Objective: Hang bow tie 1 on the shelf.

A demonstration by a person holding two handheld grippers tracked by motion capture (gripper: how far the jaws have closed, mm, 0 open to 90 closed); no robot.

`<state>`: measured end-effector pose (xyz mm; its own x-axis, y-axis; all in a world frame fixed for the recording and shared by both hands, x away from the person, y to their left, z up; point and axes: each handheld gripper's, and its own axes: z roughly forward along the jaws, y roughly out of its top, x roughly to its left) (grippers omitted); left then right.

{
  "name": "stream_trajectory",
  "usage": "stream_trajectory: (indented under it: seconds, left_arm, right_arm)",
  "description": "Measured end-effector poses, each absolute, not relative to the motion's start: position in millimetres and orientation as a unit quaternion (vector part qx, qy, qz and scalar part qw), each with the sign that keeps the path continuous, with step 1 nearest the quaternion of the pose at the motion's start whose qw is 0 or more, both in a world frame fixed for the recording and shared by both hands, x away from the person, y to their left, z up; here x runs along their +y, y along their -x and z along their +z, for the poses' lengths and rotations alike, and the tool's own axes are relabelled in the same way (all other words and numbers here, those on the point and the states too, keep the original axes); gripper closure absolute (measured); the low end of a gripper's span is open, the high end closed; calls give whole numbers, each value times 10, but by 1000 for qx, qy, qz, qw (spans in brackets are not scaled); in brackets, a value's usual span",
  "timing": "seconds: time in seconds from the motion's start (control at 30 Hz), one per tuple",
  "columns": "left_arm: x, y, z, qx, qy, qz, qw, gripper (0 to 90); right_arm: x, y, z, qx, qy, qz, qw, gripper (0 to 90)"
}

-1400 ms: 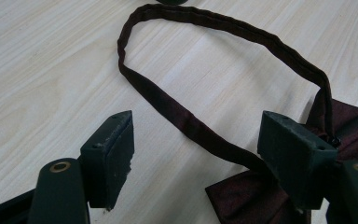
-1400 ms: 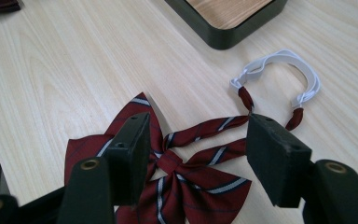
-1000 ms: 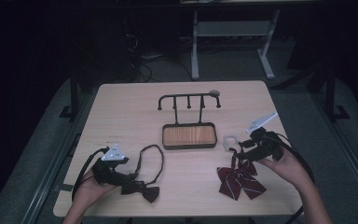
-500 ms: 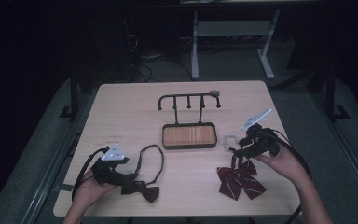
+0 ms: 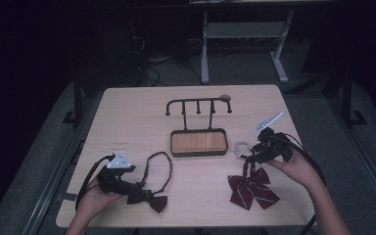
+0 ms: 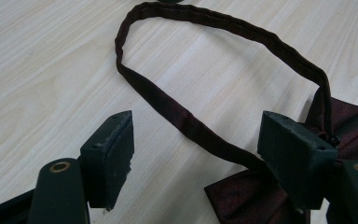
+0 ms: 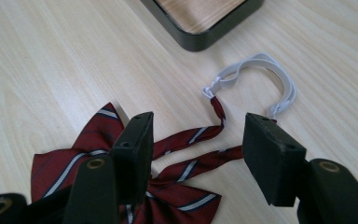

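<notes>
A dark maroon bow tie [image 5: 152, 199] with a long neck loop [image 5: 159, 164] lies at the table's front left. My left gripper [image 5: 136, 188] rests beside it, open; in the left gripper view the strap [image 6: 223, 32] runs between the wide jaws [image 6: 203, 144] untouched, and the bow [image 6: 349, 121] lies by the right jaw. A red striped bow tie [image 5: 252, 188] with a white elastic loop [image 5: 240, 147] lies at the front right. My right gripper [image 5: 248, 157] hovers over its straps [image 7: 186, 137]; its jaws [image 7: 203, 140] have just been closing a little, pads off the cloth.
A black hook rack [image 5: 198, 103] on a wood-inlaid black base [image 5: 198, 142] stands mid-table; its corner [image 7: 205, 37] lies just beyond the white elastic [image 7: 261, 63]. The table edge [image 5: 186, 226] runs just under both hands. A metal stand [image 5: 245, 29] is on the floor behind.
The right gripper has shifted slightly left and tilted toward the striped tie's straps and white elastic. The left gripper and the dark bow tie have not moved.
</notes>
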<state>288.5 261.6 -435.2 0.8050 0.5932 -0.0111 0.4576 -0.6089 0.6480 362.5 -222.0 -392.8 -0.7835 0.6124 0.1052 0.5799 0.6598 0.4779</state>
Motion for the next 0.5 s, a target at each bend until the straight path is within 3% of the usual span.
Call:
stream_trajectory:
  seconds: [0.5]
  left_arm:
    - [2614,-2883,-4348,293,-893,102,327,276]
  right_arm:
    - [-2274,-3801,-4053,906,-356,226,25,469]
